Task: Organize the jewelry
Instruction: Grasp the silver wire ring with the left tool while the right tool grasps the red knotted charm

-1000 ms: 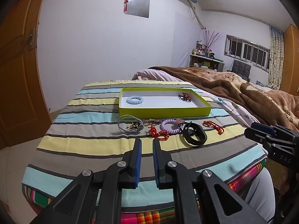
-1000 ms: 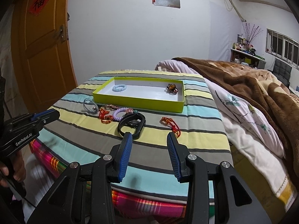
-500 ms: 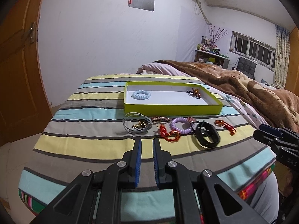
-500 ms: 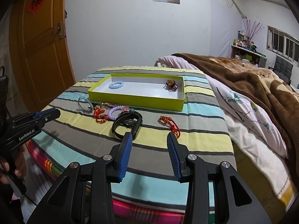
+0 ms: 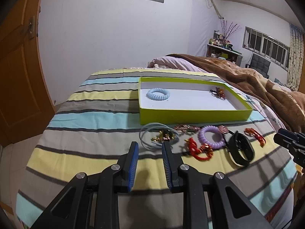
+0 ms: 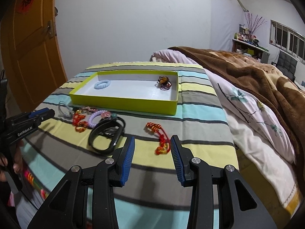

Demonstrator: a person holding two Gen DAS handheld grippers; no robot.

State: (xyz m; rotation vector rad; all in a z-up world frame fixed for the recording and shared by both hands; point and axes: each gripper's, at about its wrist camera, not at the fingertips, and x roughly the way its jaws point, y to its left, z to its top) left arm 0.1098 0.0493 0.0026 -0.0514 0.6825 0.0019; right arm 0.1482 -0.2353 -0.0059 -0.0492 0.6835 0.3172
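Left gripper opening, nothing between the blue pads, pale grey looped cord bracelet lying just ahead on the striped cloth. Right gripper wide, empty, red knotted charm just beyond its fingertips. Lime-green shallow tray farther back.

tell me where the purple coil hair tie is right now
The purple coil hair tie lies on the striped bedspread just in front of the green tray, between the red knotted cord and the black band, seen right of centre in the left wrist view.
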